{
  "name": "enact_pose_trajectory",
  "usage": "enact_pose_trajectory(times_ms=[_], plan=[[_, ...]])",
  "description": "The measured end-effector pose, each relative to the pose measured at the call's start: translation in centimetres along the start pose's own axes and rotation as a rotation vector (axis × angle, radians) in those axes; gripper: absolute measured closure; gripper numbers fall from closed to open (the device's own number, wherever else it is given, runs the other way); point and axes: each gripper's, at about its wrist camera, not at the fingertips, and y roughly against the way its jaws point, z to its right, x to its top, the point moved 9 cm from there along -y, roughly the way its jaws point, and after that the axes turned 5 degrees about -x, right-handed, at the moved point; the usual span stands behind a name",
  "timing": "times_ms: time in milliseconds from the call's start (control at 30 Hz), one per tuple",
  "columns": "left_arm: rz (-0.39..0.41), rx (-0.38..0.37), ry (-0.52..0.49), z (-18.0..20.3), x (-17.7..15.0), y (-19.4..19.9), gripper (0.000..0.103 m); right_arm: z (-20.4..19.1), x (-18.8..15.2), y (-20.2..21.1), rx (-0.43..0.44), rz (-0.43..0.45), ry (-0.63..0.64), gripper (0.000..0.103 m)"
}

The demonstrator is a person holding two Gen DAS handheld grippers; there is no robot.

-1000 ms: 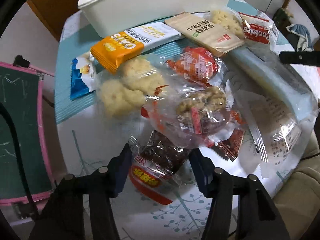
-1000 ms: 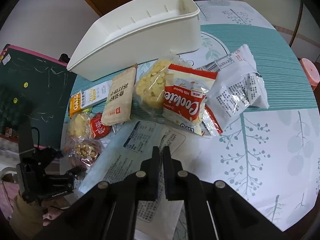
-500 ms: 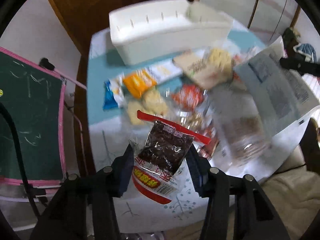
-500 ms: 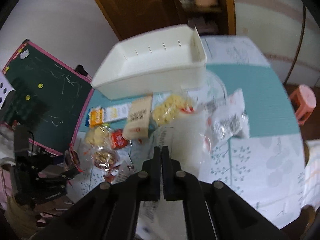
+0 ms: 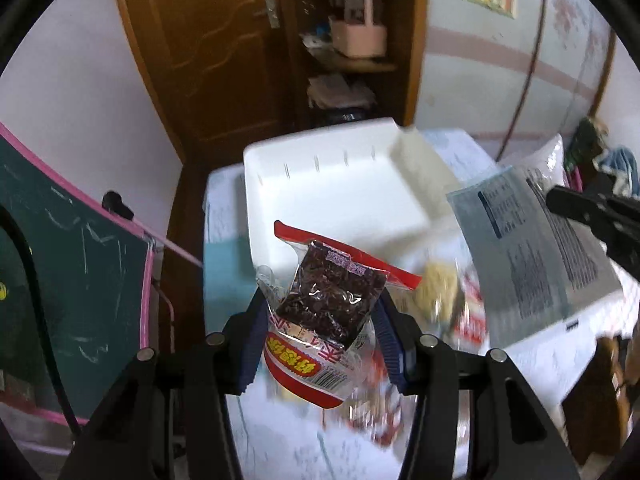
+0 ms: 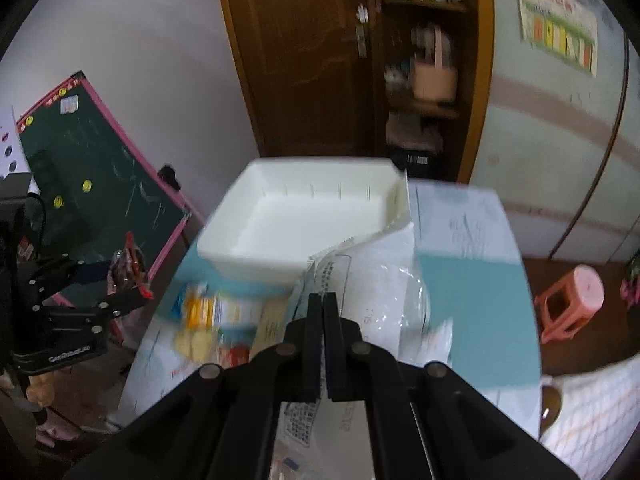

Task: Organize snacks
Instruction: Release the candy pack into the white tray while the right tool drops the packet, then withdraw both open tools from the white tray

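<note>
- The left gripper (image 5: 320,332) is clamped on a clear plastic snack packet with dark brown contents and a red-and-yellow printed end (image 5: 326,320), held up off the table with its long axis running roughly along the fingers, red strip end pointing away.
- The right gripper (image 6: 323,320) has its jaws pressed together on the edge of a large flat pale-blue-and-white printed bag (image 6: 372,280), which is also lifted; in the left wrist view this bag hangs at the right, above the table's right edge.
- The empty white rectangular plastic bin (image 5: 340,196) sits at the far edge of the round table with the teal-and-white tree-print cloth (image 6: 472,280), its open top facing up.
- The relation that matters: the bin lies straight ahead of and below both grippers. The dark packet appears just short of the bin's near wall, so the left hand looks nearer to a drop.
- The big bag overlaps the bin's near right corner in the right wrist view; being wide and floppy, it will likely need more room, so it may go in better on its own.
- Other snacks (image 6: 208,314), blurred, lie on the cloth near the bin's front wall.
</note>
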Motion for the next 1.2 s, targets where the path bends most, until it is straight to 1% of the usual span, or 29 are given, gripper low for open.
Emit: enact_pose_trajectory(times_ms=[100,167,200,267,333,367,467,500,533,567,600,633,700,800,967,1100,1200], plan=[[0.043,0.028,0.059,-1.3,5.0,-1.2,0.054,0.0,4.6,-0.5,-0.027,0.054,0.016,0.102],[0.061,0.038,0.099,-2.1,7.4,-2.0,0.053,0.2,7.3,-1.2,-0.044,0.081,0.011,0.102],[0.074,0.052,0.123,-2.6,8.8,-2.8,0.050,0.3,8.7,-1.8,-0.048,0.089,-0.002,0.102],[0.086,0.091,0.163,-3.6,10.3,-4.2,0.039,0.5,10.8,-3.1,-0.050,0.096,-0.019,0.102],[0.077,0.103,0.202,-4.4,11.1,-5.9,0.010,0.8,12.5,-4.8,-0.038,0.089,-0.049,0.101],[0.074,0.100,0.213,-4.6,11.2,-6.6,0.007,0.9,12.9,-5.4,-0.028,0.082,-0.060,0.100],[0.046,0.104,0.225,-4.9,10.8,-8.6,0.007,1.4,13.7,-7.3,-0.018,0.067,-0.088,0.099],[0.033,0.111,0.225,-4.9,10.4,-9.1,0.007,1.5,14.0,-7.5,-0.018,0.070,-0.097,0.094],[0.023,0.117,0.222,-4.9,10.0,-9.5,0.007,1.7,14.0,-7.8,-0.021,0.071,-0.103,0.084],[0.019,0.119,0.220,-5.0,9.7,-9.7,0.007,1.8,13.8,-7.9,-0.030,0.072,-0.109,0.077],[0.019,0.117,0.219,-4.9,9.6,-9.9,0.007,1.9,13.6,-7.9,-0.042,0.074,-0.114,0.064],[0.025,0.117,0.219,-5.0,9.3,-9.8,0.007,2.1,13.5,-7.8,-0.059,0.084,-0.113,0.058],[0.047,0.120,0.222,-5.1,8.8,-9.5,0.007,2.0,13.3,-7.5,-0.087,0.105,-0.092,0.056],[0.087,0.115,0.238,-5.2,8.4,-8.4,0.007,1.7,12.7,-7.3,-0.122,0.110,-0.048,0.056],[0.130,0.080,0.252,-4.7,8.1,-6.6,0.007,1.3,11.8,-6.4,-0.110,0.110,-0.040,0.056],[0.170,0.074,0.197,-3.2,7.8,-4.4,0.007,1.1,11.4,-4.9,-0.112,0.130,-0.030,0.056],[0.182,0.049,0.157,-1.9,7.3,-2.9,0.007,0.9,10.7,-3.5,-0.116,0.139,-0.027,0.056]])
